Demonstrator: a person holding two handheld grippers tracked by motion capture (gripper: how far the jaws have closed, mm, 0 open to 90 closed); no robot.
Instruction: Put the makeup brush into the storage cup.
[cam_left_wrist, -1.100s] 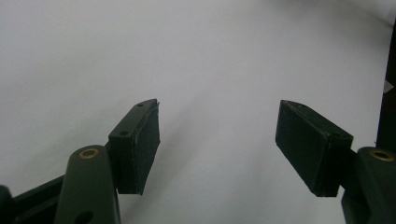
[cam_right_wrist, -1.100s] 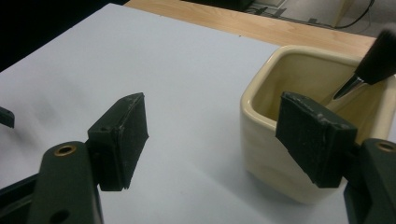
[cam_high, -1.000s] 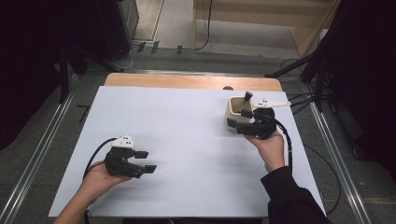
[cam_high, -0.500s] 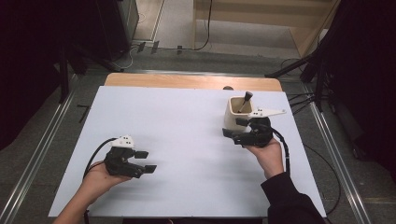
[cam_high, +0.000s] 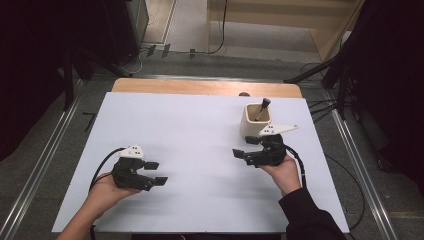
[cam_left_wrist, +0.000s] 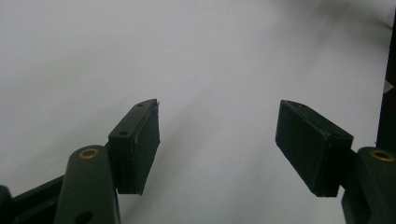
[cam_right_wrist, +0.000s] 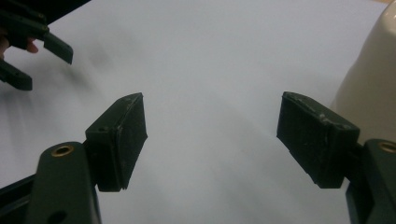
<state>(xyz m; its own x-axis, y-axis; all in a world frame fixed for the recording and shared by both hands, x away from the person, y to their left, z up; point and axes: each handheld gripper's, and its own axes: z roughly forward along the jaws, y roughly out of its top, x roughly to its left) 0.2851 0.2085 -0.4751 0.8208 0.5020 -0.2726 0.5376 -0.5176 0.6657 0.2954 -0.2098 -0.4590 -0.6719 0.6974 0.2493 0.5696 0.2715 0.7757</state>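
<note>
Here my right gripper (cam_high: 246, 146) hovers low over the white bench (cam_high: 200, 150), just in front of the cream cup (cam_high: 256, 119), which stands upright toward the far right part of the bench. A dark-handled tool (cam_high: 262, 108) leans inside the cup, its top poking out above the rim. My right fingers (cam_right_wrist: 122, 133) are spread wide apart with nothing between them but bare bench surface; in the right gripper view the cup's (cam_right_wrist: 373, 88) rounded cream wall sits just beside my right-hand finger, apart from it as far as I can tell. The fingers point to the left across the bench, away from the cup.

My left gripper (cam_high: 154, 172) rests in my left hand (cam_high: 102, 192) near the front left part of the bench, well apart from the cup. Its fingers (cam_left_wrist: 140, 140) are spread too, holding nothing, and only white bench lies ahead of them. In the right gripper view my left gripper (cam_right_wrist: 32, 51) appears far off at the upper left, its black fingers open.

A black cable (cam_high: 300, 165) trails from my right gripper back along my wrist.
</note>
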